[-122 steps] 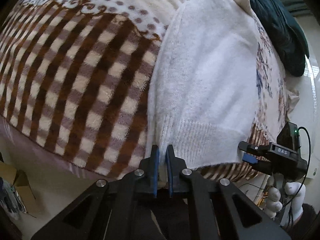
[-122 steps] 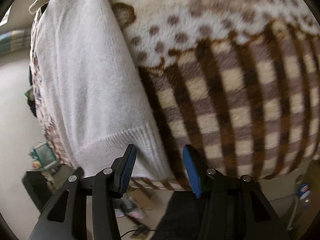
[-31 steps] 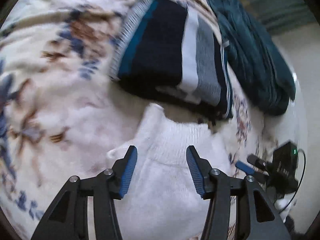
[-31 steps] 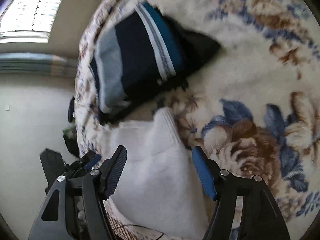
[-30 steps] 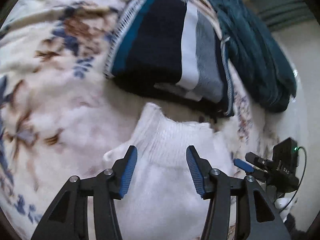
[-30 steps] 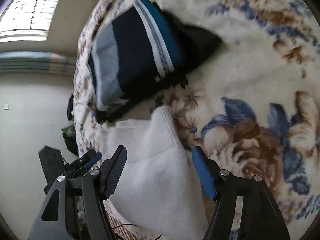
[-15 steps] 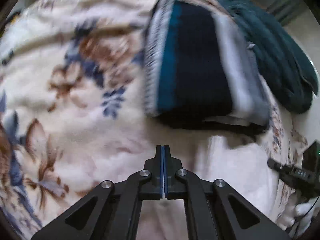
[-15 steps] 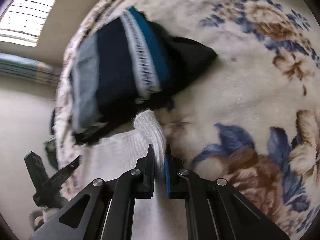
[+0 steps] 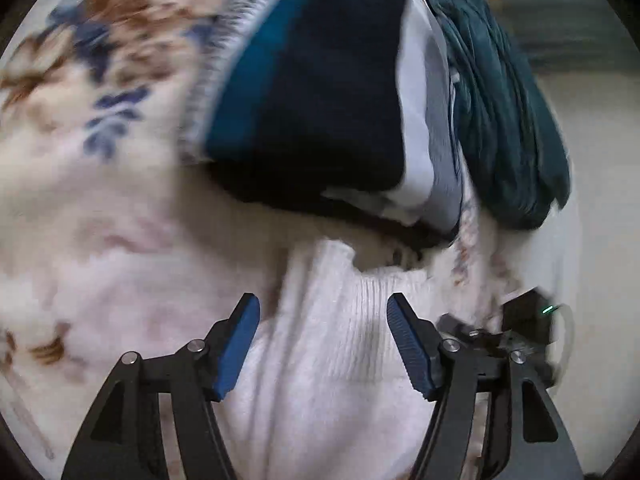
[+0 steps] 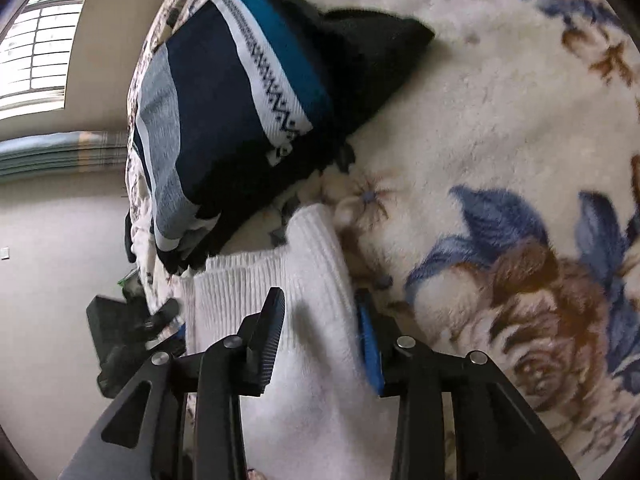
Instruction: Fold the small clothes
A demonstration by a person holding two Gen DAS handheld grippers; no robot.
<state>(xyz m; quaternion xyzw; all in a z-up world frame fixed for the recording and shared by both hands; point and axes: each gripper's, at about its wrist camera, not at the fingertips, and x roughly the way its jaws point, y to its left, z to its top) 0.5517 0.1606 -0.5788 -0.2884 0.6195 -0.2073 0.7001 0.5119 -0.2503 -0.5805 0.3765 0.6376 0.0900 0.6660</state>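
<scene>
A white knit sweater lies folded on the floral blanket, its ribbed edge toward a folded navy striped sweater. My left gripper is open, its blue pads on either side of the white sweater's ribbed edge. In the right wrist view the white sweater passes between the fingers of my right gripper, which is open with its jaws apart around the ribbed fold. The navy sweater lies just beyond.
A dark teal garment lies behind the navy sweater. The cream floral blanket spreads to the right. The other gripper shows at the lower right in the left wrist view and the lower left in the right wrist view. A window is far left.
Half a second ago both grippers were shut on the white sweater's edge. Both have since opened and let go of it; the sweater rests on the blanket.
</scene>
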